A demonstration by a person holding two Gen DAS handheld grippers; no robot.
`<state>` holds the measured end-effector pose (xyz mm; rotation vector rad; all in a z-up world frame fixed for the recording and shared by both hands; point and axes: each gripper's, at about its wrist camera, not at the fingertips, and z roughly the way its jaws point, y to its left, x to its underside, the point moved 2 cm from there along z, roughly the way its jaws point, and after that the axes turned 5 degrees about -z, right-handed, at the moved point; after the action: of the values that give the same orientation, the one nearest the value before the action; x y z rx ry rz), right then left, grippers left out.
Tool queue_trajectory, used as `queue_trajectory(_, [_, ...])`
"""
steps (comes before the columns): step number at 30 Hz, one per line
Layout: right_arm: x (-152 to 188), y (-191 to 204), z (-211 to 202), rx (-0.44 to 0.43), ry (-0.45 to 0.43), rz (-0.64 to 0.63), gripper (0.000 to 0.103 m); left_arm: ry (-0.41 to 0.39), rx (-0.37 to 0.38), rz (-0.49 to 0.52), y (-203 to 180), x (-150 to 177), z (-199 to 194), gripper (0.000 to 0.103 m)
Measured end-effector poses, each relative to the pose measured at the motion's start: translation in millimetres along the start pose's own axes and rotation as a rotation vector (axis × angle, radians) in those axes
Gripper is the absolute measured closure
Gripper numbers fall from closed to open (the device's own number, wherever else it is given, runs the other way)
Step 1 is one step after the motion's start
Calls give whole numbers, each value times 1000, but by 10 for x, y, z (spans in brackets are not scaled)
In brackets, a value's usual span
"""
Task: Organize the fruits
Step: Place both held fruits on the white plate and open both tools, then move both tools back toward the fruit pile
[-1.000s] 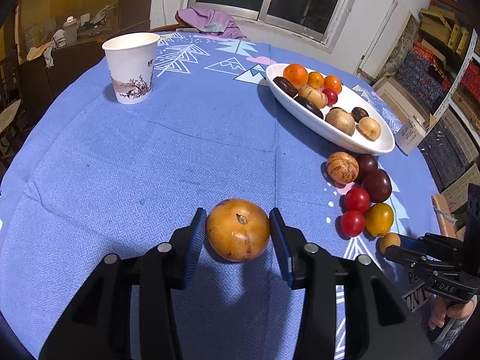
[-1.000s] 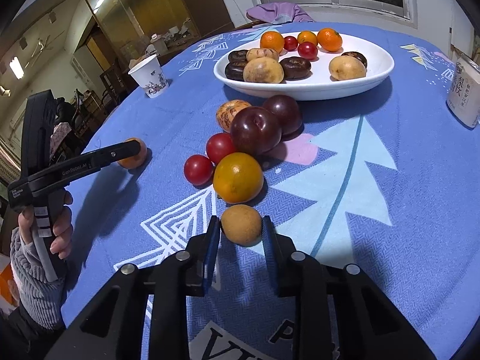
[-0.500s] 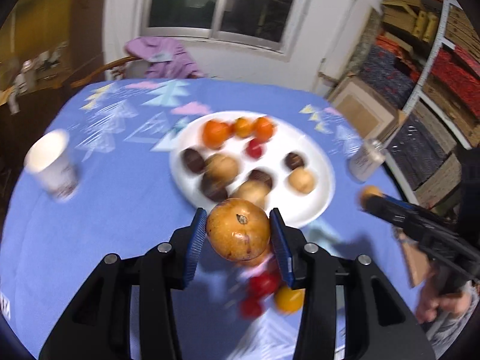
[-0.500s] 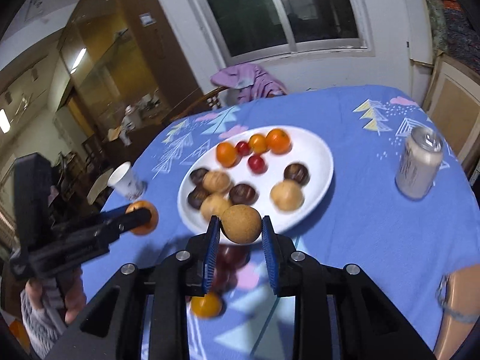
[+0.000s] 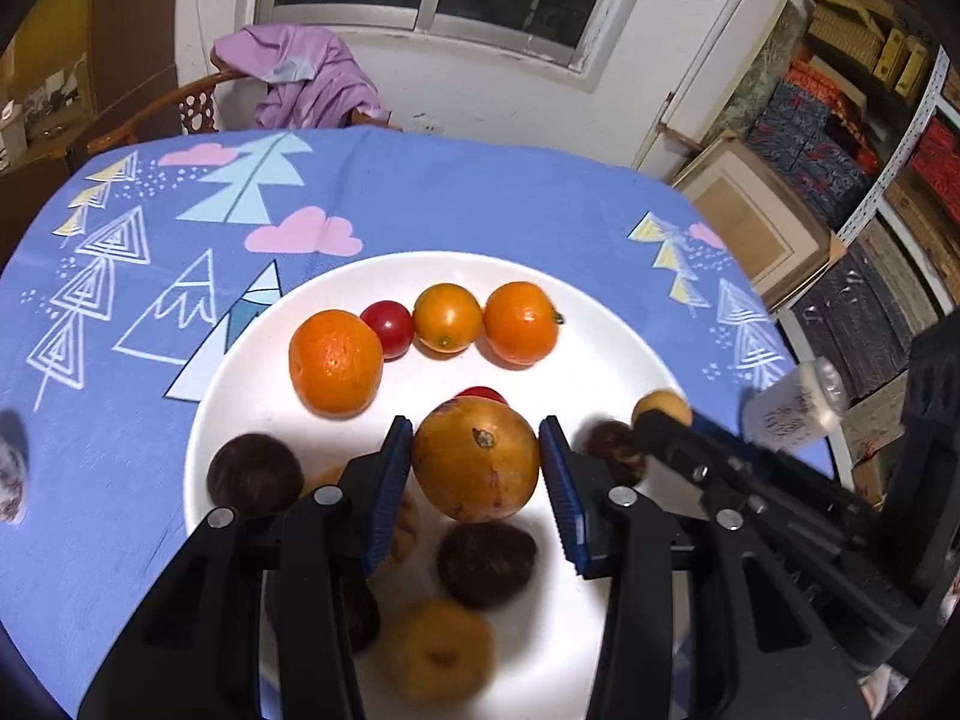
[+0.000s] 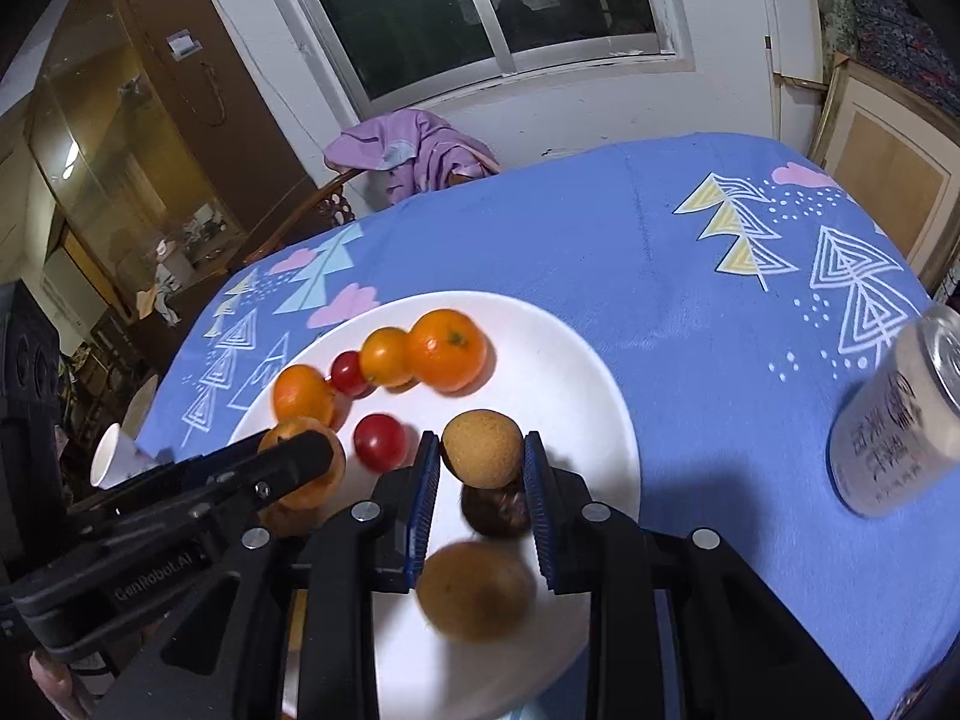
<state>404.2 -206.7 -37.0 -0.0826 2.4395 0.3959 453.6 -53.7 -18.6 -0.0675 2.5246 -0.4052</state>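
The left gripper (image 5: 477, 468) clamps a yellow-brown fruit (image 5: 476, 467) over the middle of the white plate (image 5: 606, 360); the right gripper (image 6: 480, 480) pinches a small tan fruit (image 6: 482, 449) near the plate's right rim. Placing step: next, lower each into a bare spot and release.

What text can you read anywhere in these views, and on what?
"GenRobot.AI": on the left gripper arm, right wrist view.
Can: dark printed characters, too blurred to read.
Cup: no legible print.
Boxes on the shelves: patterns only, nothing readable.
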Motion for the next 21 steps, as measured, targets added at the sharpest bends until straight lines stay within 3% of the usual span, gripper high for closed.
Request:
queue_trajectory(3, [-52,-47,116,18,7,7,70,4,1,-6,54,-1,102,57])
queue_trajectory(5, [-58,-61,154,29,9,15,51,1,11,-10,92,13,84,56])
queue_trajectory(10, [7,-74,-69,9,-33,42,51,-31,23,-12,181,96,-254,56])
queue_trajectory(12, [78,-45,-289,-20,-63,47,49,-51,20,-7,219,192,-471,47])
queue_trajectory(14, [211,4,-559,-37,-100,40,36,-89,-4,5,285,370,-729,37])
queue_trajectory(17, [493,93,-916,-63,-132,20,29,-111,-31,52,357,718,-1028,36])
queue_trajectory(21, [916,155,-1216,-110,-133,13,28,-75,-39,92,472,1279,-1205,35])
